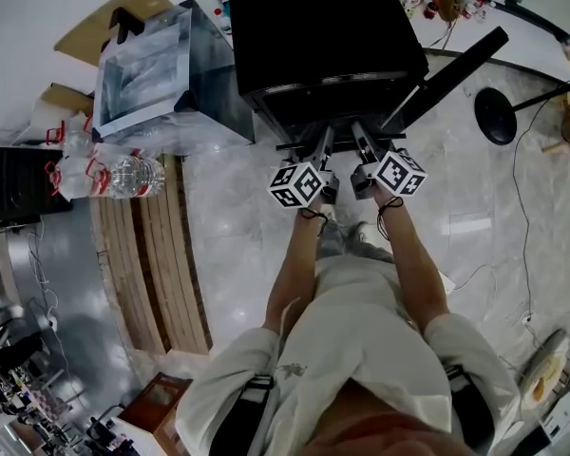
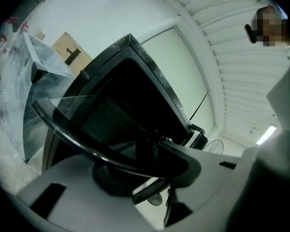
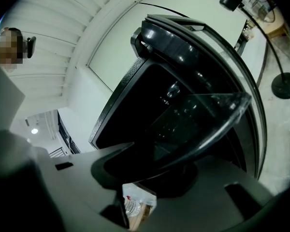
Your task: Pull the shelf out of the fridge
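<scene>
**Glass shelf: two-claw grip on the front rim, part-way out of the fridge**

- Left claw (image 1: 324, 142) and right claw (image 1: 362, 141) are both clamped narrow on the dark front rim of the glass shelf (image 2: 89, 117). They sit side by side near the middle of the rim, and neither is empty.
- The shelf lies about level at the mouth of the black mini fridge (image 1: 323, 36). Its front edge is clear of the opening. I can't tell how much of it is still on the rails.
- Handling, as I judge it:
  - The pane is stiff, brittle and fairly heavy for its thickness.
  - Bare glass is slick, so grip the moulded rim only.
  - Both grips are near centre, so it will want to sag at the back once it is free. Pull straight and level, with no twist between the hands.
- The fridge door (image 1: 451, 74) is swung open on the right.
- Room:
  - The fridge stands on a polished marble-look floor (image 1: 237, 245), which is hard on anything dropped.
  - To the left are wooden slats (image 1: 157, 255), bottled water packs (image 1: 123, 174) and a film-wrapped box (image 1: 152, 65).
  - To the right are a round stand base (image 1: 495, 115) and loose cables.
</scene>
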{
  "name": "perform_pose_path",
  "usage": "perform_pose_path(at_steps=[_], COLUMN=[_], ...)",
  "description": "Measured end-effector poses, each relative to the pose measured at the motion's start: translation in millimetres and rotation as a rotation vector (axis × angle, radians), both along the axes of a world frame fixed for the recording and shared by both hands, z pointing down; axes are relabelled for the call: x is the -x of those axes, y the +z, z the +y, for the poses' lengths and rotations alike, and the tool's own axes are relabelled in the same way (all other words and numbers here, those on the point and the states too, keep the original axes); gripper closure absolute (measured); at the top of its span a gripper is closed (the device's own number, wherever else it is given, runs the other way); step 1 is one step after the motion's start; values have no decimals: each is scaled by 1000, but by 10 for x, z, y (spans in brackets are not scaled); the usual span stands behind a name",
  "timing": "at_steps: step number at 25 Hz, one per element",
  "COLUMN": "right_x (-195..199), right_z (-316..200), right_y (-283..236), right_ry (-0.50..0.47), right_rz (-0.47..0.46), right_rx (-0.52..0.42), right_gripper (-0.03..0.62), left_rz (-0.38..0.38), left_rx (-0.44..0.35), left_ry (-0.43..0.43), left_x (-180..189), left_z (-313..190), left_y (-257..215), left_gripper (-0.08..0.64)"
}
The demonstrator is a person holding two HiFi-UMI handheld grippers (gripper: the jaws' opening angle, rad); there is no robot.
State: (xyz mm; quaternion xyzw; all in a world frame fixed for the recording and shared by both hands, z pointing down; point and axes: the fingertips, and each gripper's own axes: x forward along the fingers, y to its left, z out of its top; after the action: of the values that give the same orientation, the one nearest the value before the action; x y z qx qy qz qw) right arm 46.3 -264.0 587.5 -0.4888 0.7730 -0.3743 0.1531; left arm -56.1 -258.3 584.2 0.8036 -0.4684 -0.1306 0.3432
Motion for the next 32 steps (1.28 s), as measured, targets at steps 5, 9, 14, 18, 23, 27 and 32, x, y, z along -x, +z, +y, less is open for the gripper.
perform_pose_path(at_steps=[5,9,14,18,23,27,32], right_x=[-23,-55,-88,-100,-115,-108,-142], right_z=[146,299,478,623,781,919,1084], right_y=[-32,-57,-84,-110,-119,-163,-231], right_ry=[-29,-49,-74,-93,-115,-133,-152], right_rz=[-13,-18,-22,-25,-37,-43,-52], right_rx=[5,7,8,8,7,7,2], right_gripper=[466,468,469,472,476,477,480], left_rz=[-8,-11,-8,-1,-3,-3,-4], left_rx=[0,-1,-4,-6,-12,-14,-28], left_ry=[-23,-37,-53,-62,-73,-78,-83], left_x=[-27,-62,-97,-115,-138,-140,-176], left_z=[167,332,529,683,852,995,1165], left_y=[-40,-65,-92,-116,-126,-165,-240], left_gripper=[403,403,403,403,403,403,403])
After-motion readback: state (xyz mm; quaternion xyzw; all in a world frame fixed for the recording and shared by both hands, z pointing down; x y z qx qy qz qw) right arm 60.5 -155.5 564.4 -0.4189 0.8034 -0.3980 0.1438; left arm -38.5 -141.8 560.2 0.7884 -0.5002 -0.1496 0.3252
